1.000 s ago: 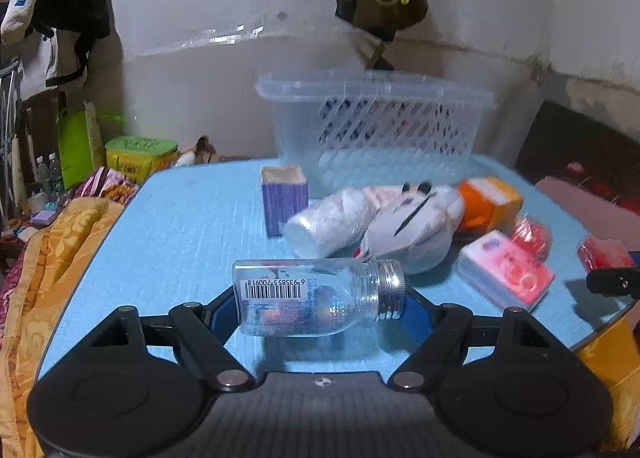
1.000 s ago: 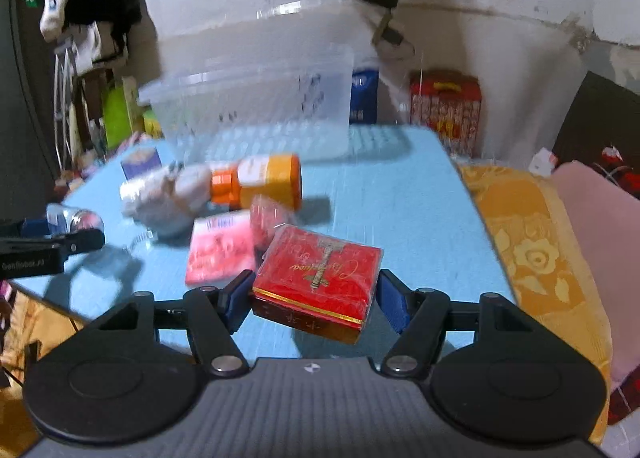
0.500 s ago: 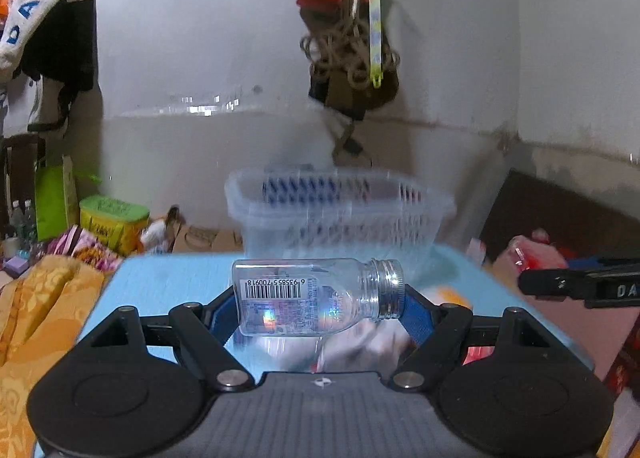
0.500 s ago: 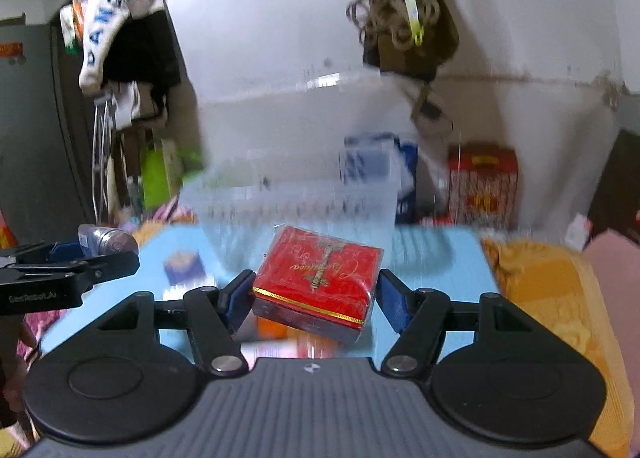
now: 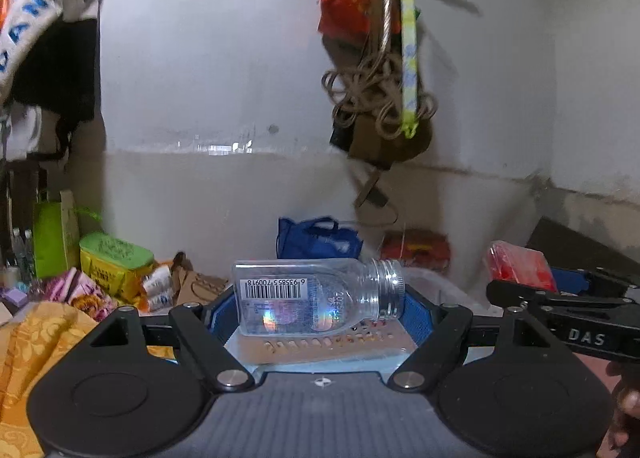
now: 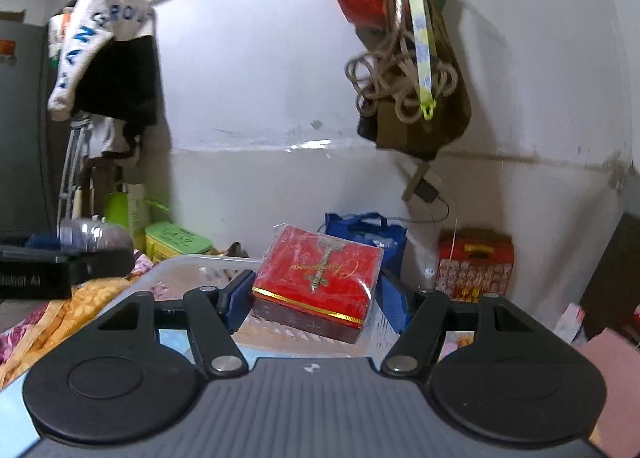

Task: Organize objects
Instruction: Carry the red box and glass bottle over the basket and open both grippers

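My left gripper (image 5: 316,306) is shut on a clear glass bottle (image 5: 316,298) that lies sideways, barcode up, threaded neck to the right. It hangs over the clear plastic basket (image 5: 328,346), whose perforated wall shows just below the bottle. My right gripper (image 6: 316,294) is shut on a red gift box (image 6: 320,278) wrapped in film, tilted, above the same basket (image 6: 192,270). The right gripper with the red box also shows in the left wrist view (image 5: 560,298). The left gripper with the bottle shows in the right wrist view (image 6: 72,254).
A white wall stands behind, with a hanging brown bag and rope (image 5: 384,105). A blue bag (image 5: 316,238), a green tin (image 5: 116,262) and a red carton (image 6: 476,262) sit on the floor beyond. An orange flowered blanket (image 5: 36,338) lies at left.
Both grippers have risen from the blue table with their objects and moved forward over the basket. The table objects have dropped out of view.
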